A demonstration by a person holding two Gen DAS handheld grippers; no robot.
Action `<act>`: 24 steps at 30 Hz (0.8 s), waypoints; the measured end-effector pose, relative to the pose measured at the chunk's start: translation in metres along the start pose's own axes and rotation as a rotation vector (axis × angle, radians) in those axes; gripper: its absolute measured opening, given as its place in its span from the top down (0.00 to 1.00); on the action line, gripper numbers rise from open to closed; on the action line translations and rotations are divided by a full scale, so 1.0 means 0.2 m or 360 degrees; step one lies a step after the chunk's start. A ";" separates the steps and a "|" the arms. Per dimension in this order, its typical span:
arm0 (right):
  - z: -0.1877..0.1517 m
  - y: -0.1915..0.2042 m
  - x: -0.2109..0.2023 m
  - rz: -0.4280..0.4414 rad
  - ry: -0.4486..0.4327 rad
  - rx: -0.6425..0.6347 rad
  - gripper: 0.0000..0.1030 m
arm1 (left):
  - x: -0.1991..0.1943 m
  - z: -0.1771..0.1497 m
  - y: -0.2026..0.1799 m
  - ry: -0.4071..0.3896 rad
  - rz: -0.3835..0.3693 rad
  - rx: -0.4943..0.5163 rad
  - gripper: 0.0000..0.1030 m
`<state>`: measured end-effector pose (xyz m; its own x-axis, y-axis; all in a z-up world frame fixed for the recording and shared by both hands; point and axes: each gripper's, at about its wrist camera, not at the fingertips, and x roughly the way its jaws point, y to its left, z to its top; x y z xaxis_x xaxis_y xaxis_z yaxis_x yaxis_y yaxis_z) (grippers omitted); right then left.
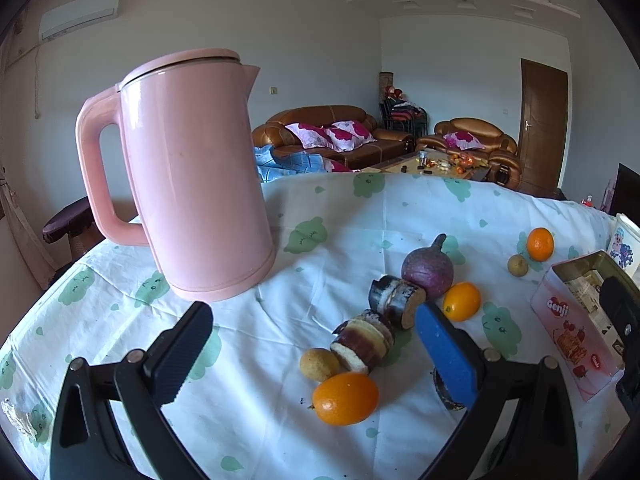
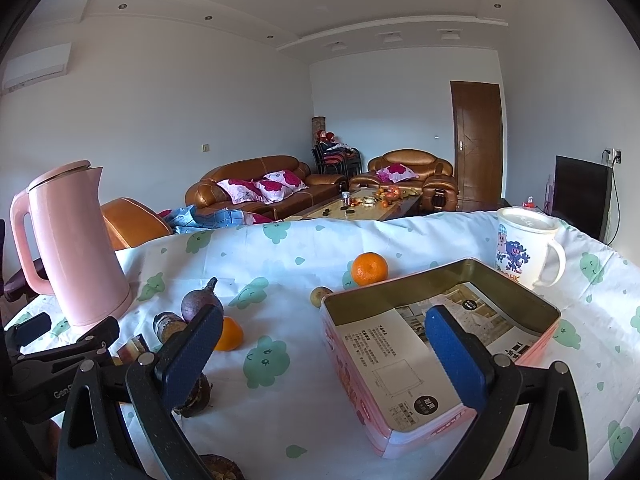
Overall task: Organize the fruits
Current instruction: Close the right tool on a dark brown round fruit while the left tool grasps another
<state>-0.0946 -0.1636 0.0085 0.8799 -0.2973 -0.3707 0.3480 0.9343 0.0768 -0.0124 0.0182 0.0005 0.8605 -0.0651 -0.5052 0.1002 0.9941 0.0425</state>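
Left gripper (image 1: pixel 314 342): jaws spread, empty, above an orange kumquat (image 1: pixel 345 398) and cut sugarcane pieces (image 1: pixel 362 346); its blue finger (image 1: pixel 446 350) hides a dark fruit. Right gripper (image 2: pixel 324 350): jaws released, empty, over the open tin (image 2: pixel 440 344), lining paper inside. Tangerine (image 2: pixel 369 268) lies behind the tin; a small brown fruit (image 2: pixel 320 295) is partly occluded.

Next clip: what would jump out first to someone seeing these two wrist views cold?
The tall pink kettle dominates the left wrist view, upright at the table's left end. Scattered fruit comes next, chiefly the orange kumquat between the open left gripper fingers, beside cut sugarcane pieces. In the right wrist view, the open pink tin, empty apart from a printed sheet, sits before the open right gripper.
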 end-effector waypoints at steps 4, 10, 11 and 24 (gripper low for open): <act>-0.04 -0.03 0.05 0.0193 0.0258 0.0038 0.01 | 0.00 0.00 0.05 0.0026 0.0016 -0.0055 0.00; -0.11 0.01 -0.02 0.0417 0.0406 -0.0054 0.02 | 0.02 0.00 0.17 0.0102 -0.0059 -0.0239 0.00; -0.12 0.04 -0.04 0.0469 0.0429 -0.0096 0.03 | 0.03 0.00 0.17 0.0117 -0.0067 -0.0245 0.00; -0.29 0.27 0.04 0.0630 0.0810 -0.0533 0.58 | 0.00 -0.03 0.12 0.0142 -0.0138 -0.0145 0.00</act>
<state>-0.0876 -0.1034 -0.0447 0.6313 0.1280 -0.7649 -0.1548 0.9872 0.0375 -0.0130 0.0434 -0.0042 0.8025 -0.1471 -0.5783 0.1230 0.9891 -0.0808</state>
